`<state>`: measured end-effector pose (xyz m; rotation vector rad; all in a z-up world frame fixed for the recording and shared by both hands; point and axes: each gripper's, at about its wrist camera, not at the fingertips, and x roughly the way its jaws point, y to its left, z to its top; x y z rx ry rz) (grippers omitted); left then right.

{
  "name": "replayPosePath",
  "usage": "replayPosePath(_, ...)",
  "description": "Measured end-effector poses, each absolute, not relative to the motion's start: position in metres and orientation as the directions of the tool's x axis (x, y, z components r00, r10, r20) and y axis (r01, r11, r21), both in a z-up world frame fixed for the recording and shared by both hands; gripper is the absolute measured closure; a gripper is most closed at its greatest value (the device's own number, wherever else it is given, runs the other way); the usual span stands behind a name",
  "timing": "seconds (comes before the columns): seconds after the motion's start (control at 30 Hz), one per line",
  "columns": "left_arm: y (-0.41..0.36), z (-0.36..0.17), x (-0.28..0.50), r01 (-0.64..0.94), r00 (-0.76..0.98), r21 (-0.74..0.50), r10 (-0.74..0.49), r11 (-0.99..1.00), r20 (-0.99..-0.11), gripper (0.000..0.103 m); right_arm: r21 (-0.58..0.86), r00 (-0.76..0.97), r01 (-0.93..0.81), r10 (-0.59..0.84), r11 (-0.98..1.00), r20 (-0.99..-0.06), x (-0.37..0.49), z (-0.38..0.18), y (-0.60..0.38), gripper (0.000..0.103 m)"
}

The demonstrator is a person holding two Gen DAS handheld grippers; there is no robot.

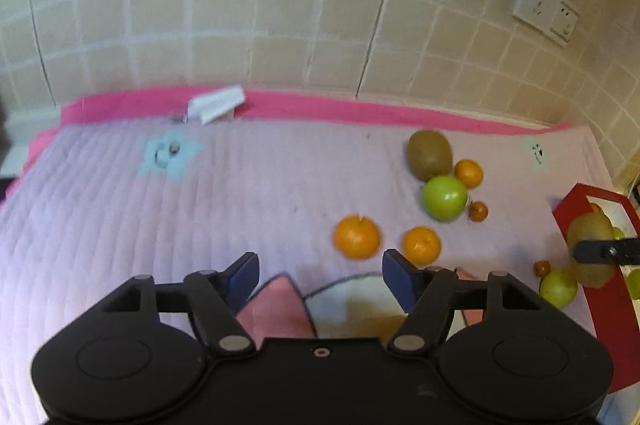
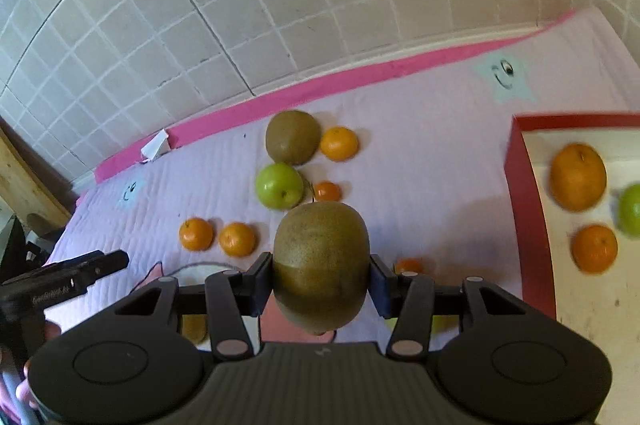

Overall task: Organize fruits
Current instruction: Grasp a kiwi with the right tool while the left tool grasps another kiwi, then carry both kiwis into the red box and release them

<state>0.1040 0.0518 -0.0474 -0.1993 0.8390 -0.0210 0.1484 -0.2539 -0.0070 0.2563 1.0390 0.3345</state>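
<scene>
My right gripper (image 2: 320, 279) is shut on a large brown kiwi (image 2: 320, 265), held above the pink quilted mat just left of the red box (image 2: 528, 225). An orange (image 2: 578, 177), a smaller orange (image 2: 595, 248) and a green fruit (image 2: 631, 211) lie in the box. My left gripper (image 1: 320, 265) is open with nothing between its fingers, low over the mat. Just beyond it lie two oranges (image 1: 357, 237) (image 1: 421, 245). Farther back sit a kiwi (image 1: 430, 153), a green apple (image 1: 445, 198) and two small mandarins (image 1: 468, 173) (image 1: 478, 211).
A tiled wall (image 1: 280, 5) runs behind the mat's pink border, with a white socket plate (image 1: 546, 7) at the right. Folded white paper (image 1: 216, 105) lies on the border. Another green apple (image 1: 558, 287) and a tiny orange (image 1: 542, 268) sit beside the red box.
</scene>
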Motion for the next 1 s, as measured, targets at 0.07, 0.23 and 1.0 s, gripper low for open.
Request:
replayPosePath(0.07,0.047,-0.059,0.105,-0.043,0.624,-0.238,-0.160,0.970,-0.765,0.022,0.383,0.446,-0.128,0.398,0.915,-0.802,0.145,-0.016,-0.259,0.052)
replayPosePath(0.23,0.015,-0.079,0.095,0.009,0.575,-0.196,-0.165,0.981,-0.801,0.021,0.377,0.431,-0.126,0.393,0.917,-0.812,0.135,-0.025,-0.259,0.052)
replayPosePath(1.0,-0.023,-0.090,0.093,0.013,0.605,-0.075,-0.068,0.997,-0.794,0.023,0.378,0.454,-0.110,0.385,0.919,-0.804,0.114,-0.013,-0.280,0.052)
